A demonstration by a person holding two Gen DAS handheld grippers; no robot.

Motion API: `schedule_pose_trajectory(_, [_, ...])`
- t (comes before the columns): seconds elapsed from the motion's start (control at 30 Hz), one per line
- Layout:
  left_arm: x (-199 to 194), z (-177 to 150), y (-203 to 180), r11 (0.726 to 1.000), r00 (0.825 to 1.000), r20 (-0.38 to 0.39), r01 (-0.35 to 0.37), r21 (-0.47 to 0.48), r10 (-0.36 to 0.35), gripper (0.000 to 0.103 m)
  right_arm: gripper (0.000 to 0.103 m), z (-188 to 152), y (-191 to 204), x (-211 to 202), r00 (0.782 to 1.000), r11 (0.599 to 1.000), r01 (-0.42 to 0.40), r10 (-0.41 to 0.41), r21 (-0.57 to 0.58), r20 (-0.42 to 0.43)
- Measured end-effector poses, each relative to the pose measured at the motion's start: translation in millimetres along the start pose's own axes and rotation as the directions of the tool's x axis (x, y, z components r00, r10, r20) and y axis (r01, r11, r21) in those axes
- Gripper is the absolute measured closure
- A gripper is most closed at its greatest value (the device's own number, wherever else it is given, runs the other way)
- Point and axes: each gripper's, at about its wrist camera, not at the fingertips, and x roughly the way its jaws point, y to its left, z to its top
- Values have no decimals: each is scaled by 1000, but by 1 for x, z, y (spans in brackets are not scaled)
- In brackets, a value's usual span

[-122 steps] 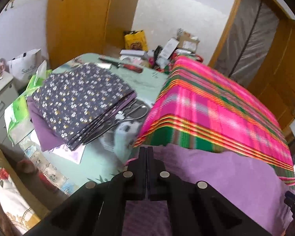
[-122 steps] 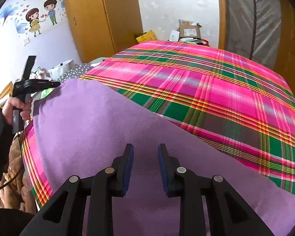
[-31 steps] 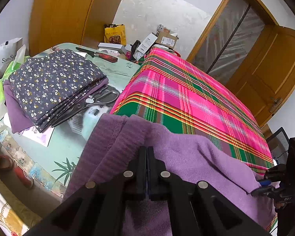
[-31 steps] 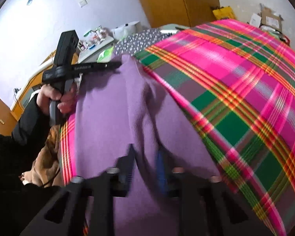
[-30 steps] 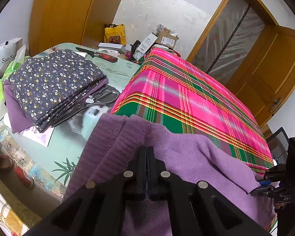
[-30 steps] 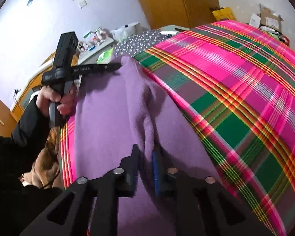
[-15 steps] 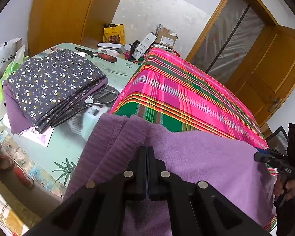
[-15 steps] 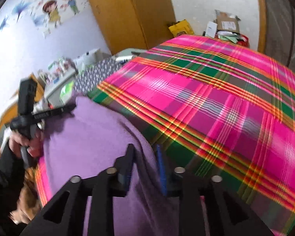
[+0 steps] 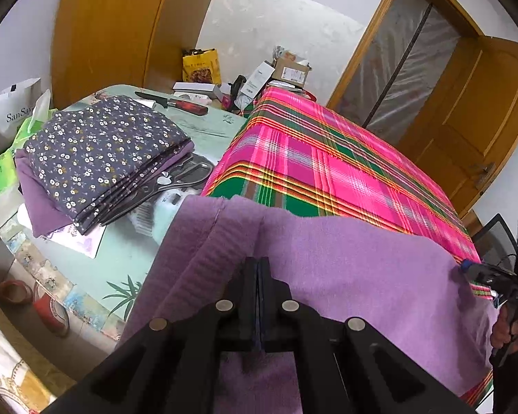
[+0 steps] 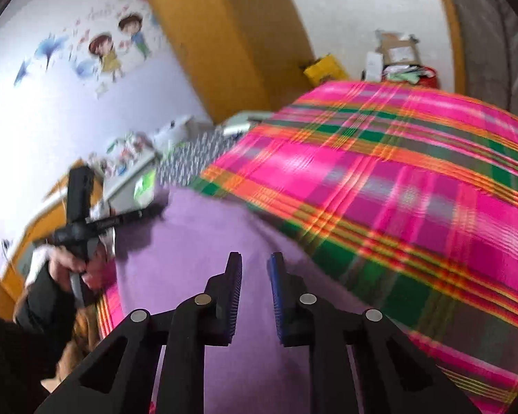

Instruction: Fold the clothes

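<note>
A purple cloth (image 9: 362,258) lies spread along the near edge of the table, over a pink and green plaid cover (image 9: 328,158). My left gripper (image 9: 257,262) is shut on the cloth's left end, and creases in the cloth run into its closed tips. The right wrist view shows that left gripper (image 10: 155,208) at the cloth's (image 10: 197,241) far left corner, held by a hand. My right gripper (image 10: 255,258) hovers over the cloth's right end. Its jaws stand apart and are closing, with flat cloth showing in the gap. In the left wrist view the right gripper (image 9: 466,267) sits at the cloth's right edge.
A folded stack of dark floral fabric (image 9: 96,155) lies on the left table with scissors (image 9: 176,183) beside it and a knife (image 9: 176,101) behind. Boxes and bags (image 9: 286,72) crowd the far end. A wooden door (image 9: 466,120) stands on the right.
The right gripper let go of the fold it pinched, rolled and rose slightly, and its jaws now stand apart. The cloth lies flatter toward the right. The left gripper stayed still.
</note>
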Motion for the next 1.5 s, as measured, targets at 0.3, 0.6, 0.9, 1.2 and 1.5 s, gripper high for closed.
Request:
schedule_pose_trajectory(0.3, [-19,-1,-21,999,1000,11,5,50,-5,102,86,10,-2,15,1000,999,12,-12,41,-5])
schedule_pose_trajectory(0.6, [36,21,-77,988,996,-87,28,155,-14,102,85,34,14,62,996,999,51,-51,4,-68])
schedule_pose_trajectory(0.9, [34,16,-72,989,996,-92,16,148,-2,102,85,25,-10,14,999,997,31,-33,69,24])
schedule_pose_trajectory(1.2, [6,-17,-56,992,997,-71,5,127,4,102,84,-59,-38,-88,982,977,160,-172,144,75])
schedule_pose_trajectory(1.5, [-14,-30,-43,997,999,-46,-4,81,8,102,85,-71,-54,-66,979,964,193,-201,185,29])
